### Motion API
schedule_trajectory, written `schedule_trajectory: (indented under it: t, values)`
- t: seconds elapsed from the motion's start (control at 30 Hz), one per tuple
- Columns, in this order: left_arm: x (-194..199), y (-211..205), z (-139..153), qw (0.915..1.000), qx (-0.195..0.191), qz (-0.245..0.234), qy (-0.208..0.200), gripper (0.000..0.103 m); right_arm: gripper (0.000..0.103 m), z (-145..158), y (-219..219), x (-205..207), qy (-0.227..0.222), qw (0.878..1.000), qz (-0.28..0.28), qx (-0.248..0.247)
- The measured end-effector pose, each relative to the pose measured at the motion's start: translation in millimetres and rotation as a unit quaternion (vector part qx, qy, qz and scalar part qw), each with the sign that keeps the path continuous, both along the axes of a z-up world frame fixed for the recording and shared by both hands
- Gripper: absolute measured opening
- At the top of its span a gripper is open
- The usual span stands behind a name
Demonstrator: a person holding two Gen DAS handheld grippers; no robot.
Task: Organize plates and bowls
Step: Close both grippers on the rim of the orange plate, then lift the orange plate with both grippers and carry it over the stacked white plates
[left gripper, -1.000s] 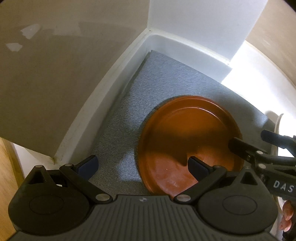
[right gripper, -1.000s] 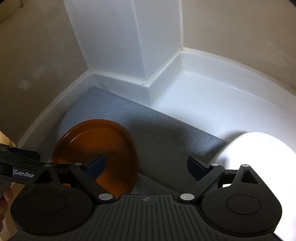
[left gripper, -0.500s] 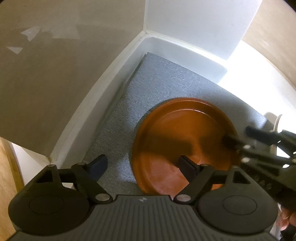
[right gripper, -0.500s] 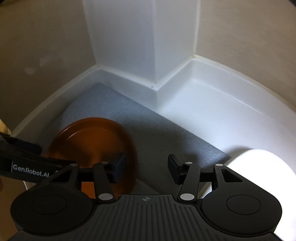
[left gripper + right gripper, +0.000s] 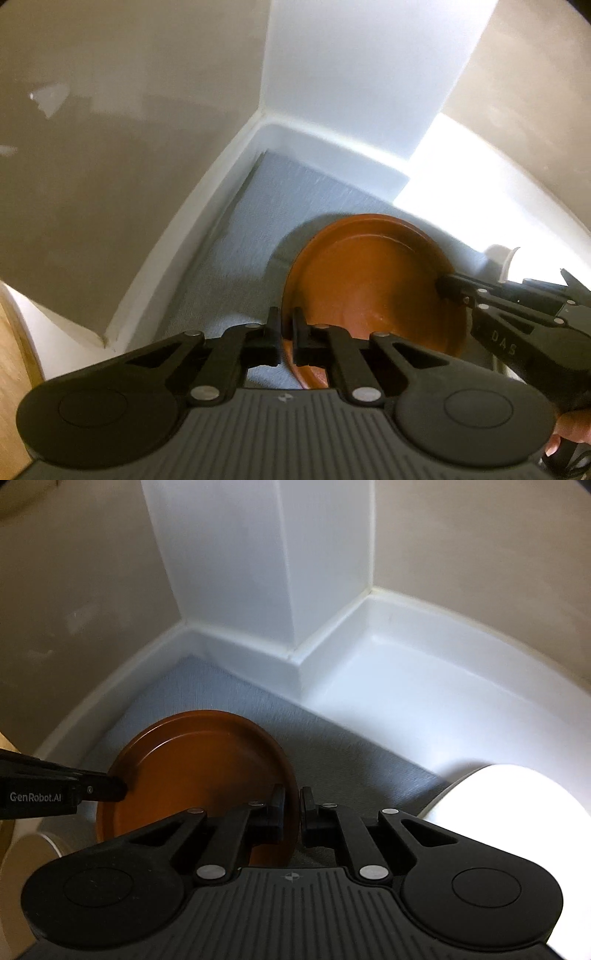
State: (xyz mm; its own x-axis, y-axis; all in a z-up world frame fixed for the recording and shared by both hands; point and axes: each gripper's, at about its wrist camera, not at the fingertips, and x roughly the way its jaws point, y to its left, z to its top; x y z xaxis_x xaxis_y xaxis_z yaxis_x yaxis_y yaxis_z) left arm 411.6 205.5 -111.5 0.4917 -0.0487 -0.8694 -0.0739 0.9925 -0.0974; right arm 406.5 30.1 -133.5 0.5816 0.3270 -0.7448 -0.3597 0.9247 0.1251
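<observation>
A glossy, smooth orange plate [image 5: 369, 284] sits on a woven grey cloth mat [image 5: 243, 229] beside smooth white surfaces.

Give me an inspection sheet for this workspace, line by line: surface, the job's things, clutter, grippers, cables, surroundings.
Surface: grey mat lying in a white tray-like base, pushed into its corner.
Job's things: orange plate over the mat, gripped at opposite edges; a bright white round dish at the mat's right edge, overexposed, so I cannot tell its type.
Clutter: a pale round item at the lower left of the right wrist view, only partly in frame.
Grippers: left gripper shut on the plate's left rim; right gripper shut on its right rim.
Cables: nothing seen.
Surroundings: beige walls, a white corner post, wood floor.
</observation>
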Motion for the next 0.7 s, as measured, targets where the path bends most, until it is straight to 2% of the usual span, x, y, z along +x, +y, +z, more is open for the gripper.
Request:
schedule_trajectory:
  t: [0.33, 0.57, 0.7]
  values:
    - [-19.6, -13.4, 37.0, 0.9987, -0.005, -0.018, -0.047, 0.005, 0.008, 34.9, -24.8, -22.9, -0.046, 0.998, -0.031, 0.029]
    - [-31.6, -51.5, 60.9, 0.9949, -0.007, -0.068, -0.075, 0.005, 0.008, 61.9, -64.9, -55.2, -0.074, 0.994, -0.065, 0.038]
    - [-32.0, -80.8, 64.7, 0.9918, -0.012, -0.104, -0.074, 0.005, 0.008, 70.4, -93.2, -75.9, -0.082, 0.991, -0.095, 0.037]
